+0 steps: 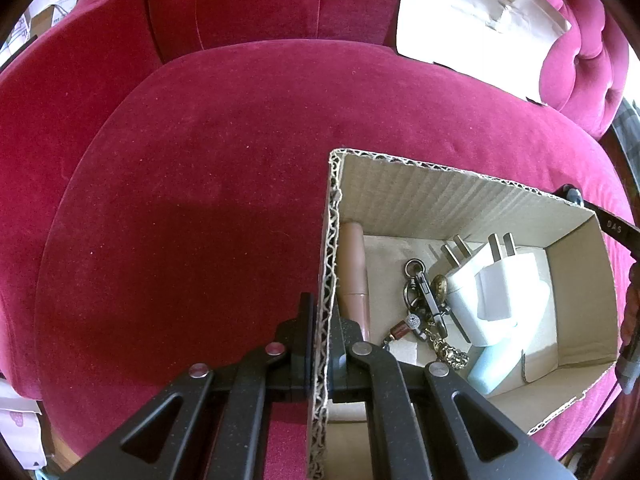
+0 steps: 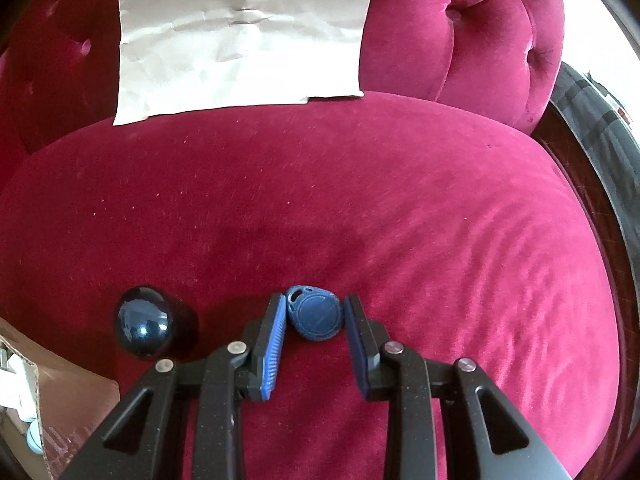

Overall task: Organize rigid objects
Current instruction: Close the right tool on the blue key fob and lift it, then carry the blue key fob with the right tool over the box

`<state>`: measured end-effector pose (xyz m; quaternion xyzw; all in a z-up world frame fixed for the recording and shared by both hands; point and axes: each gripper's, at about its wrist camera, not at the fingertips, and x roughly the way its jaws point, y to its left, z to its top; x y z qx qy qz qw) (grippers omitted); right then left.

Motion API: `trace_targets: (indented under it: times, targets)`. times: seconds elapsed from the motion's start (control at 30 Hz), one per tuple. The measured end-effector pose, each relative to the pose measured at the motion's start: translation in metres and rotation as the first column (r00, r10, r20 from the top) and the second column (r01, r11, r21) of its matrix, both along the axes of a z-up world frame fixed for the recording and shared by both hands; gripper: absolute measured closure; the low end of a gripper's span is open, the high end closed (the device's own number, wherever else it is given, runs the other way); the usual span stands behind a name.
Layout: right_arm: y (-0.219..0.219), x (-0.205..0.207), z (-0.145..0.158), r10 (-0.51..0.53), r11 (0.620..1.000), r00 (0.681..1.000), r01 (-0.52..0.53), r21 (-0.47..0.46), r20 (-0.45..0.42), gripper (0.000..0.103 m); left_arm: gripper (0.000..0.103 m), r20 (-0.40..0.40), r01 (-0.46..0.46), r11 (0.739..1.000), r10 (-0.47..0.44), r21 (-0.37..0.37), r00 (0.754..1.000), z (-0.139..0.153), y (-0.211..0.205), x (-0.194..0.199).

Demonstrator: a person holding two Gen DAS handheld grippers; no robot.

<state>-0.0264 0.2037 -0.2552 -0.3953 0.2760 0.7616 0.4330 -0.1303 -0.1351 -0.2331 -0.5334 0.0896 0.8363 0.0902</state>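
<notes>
On the seat: red velvet armchair (image 1: 200,200)
Box: cardboard box (image 1: 440,196) on the cushion, holding white plugs (image 1: 500,300) and a keyring (image 1: 420,304)
Left claw (image 1: 322,320): clamped on the box wall
Right claw (image 2: 316,320): straddles blue key fob (image 2: 316,314); pads seemingly just shy of it
Ball: dark ball (image 2: 144,322) just beside

Crimson velvet armchair seat (image 2: 400,208) bearing household oddments
On it: open corrugated cardboard box (image 1: 420,200), glossy dark-blue ball (image 2: 144,322), blue teardrop plastic key fob (image 2: 316,316).
</notes>
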Motion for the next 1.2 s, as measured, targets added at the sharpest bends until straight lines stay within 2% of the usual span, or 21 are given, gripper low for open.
trace_targets:
  times: [0.6,0.9,1.2]
  targets:
    - [-0.013,0.02,0.024,0.009,1.0,1.0,-0.009,0.008,-0.001,0.072,0.099,-0.003,0.005,1.0,-0.005,-0.015,1.0,0.001,0.0,0.0]
    - [-0.031,0.018,0.057,0.06,0.997,0.998,-0.06,0.039,0.001,0.072,0.099,-0.004,0.009,1.0,-0.009,-0.019,1.0,0.003,-0.003,0.002]
    - [-0.053,0.0,0.083,0.122,0.991,0.992,-0.122,0.047,-0.004,0.072,0.099,-0.003,0.013,1.0,-0.013,-0.012,1.0,0.003,-0.005,0.004]
